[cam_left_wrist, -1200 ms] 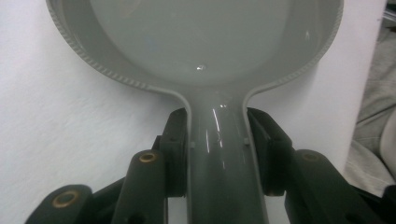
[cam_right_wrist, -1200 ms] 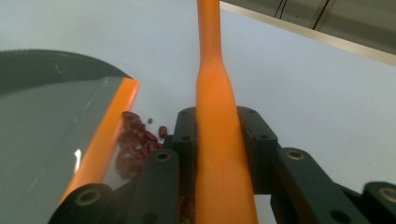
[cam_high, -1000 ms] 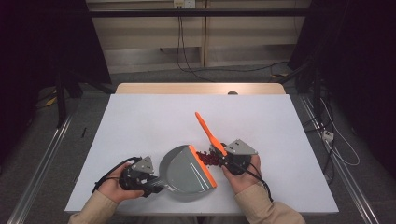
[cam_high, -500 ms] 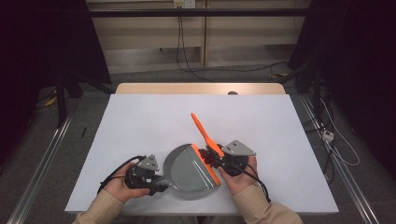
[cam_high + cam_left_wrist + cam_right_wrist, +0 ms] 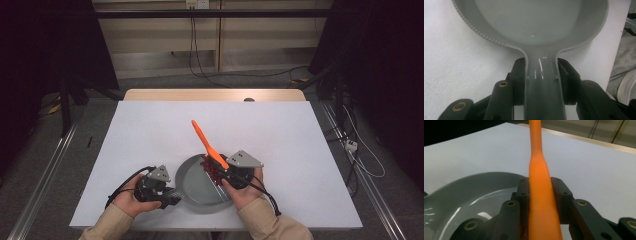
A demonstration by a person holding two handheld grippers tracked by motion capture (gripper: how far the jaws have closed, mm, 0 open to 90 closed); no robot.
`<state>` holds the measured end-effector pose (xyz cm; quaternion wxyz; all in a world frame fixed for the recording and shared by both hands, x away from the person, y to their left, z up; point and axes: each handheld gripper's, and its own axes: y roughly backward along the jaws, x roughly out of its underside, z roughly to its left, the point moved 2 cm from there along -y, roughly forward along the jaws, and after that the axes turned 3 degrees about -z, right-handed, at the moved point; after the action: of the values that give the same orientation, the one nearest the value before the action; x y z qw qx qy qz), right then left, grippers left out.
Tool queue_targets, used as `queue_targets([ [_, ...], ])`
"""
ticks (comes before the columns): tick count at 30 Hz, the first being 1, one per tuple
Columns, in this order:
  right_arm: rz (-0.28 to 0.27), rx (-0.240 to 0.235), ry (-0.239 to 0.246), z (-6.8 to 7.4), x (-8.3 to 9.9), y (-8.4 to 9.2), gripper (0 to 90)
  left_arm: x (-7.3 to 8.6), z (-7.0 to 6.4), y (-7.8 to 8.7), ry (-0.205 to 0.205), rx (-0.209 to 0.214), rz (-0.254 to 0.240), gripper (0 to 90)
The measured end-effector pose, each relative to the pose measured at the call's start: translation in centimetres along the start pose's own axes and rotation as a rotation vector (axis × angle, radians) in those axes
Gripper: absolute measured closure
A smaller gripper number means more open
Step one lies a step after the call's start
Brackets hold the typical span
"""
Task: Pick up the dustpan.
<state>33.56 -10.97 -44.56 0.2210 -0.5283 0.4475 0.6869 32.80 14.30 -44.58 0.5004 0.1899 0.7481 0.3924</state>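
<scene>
While the left gripper clamps the grey pan's handle at the counter's near edge, the right gripper, fingers tight on the orange spatula, has swung inward, pushing red bits across the pan; stirring looks underway.

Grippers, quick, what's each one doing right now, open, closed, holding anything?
Left gripper: closed on the handle of the grey pan.
Right gripper: closed on the orange spatula, held over the pan.

A glossy grey plastic pan with a ribbed rim is sitting on the plain white table; the long plastic spatula is showing bright orange.
</scene>
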Motion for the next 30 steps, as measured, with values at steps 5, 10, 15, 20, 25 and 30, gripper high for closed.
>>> queue_targets([
  [5,-0.029,-0.051,-0.005,0.8,-0.6,-0.3,71.2,0.1,0.2,0.0,0.001,-0.005,0.0,62.6],
  [10,-0.072,-0.061,-0.036,-0.6,-1.8,0.1,71.2,0.2,0.3,0.0,0.009,-0.008,-0.01,62.5],
  [15,-0.057,-0.017,-0.04,-4.1,-2.1,0.7,71.2,0.2,0.5,0.2,0.009,-0.012,-0.009,62.4],
  [20,-0.002,0.039,-0.024,-7.1,-1.1,0.3,71.1,0.3,0.6,0.3,0.016,-0.012,-0.011,62.4],
  [25,0.053,0.034,-0.013,-7.5,-0.3,0.2,70.8,0.3,0.7,0.3,0.013,-0.011,-0.009,62.3],
  [30,0.169,0.017,0.016,-7.2,-1.1,0.7,65.3,0.3,0.7,0.2,0.014,-0.009,-0.011,62.4],
])
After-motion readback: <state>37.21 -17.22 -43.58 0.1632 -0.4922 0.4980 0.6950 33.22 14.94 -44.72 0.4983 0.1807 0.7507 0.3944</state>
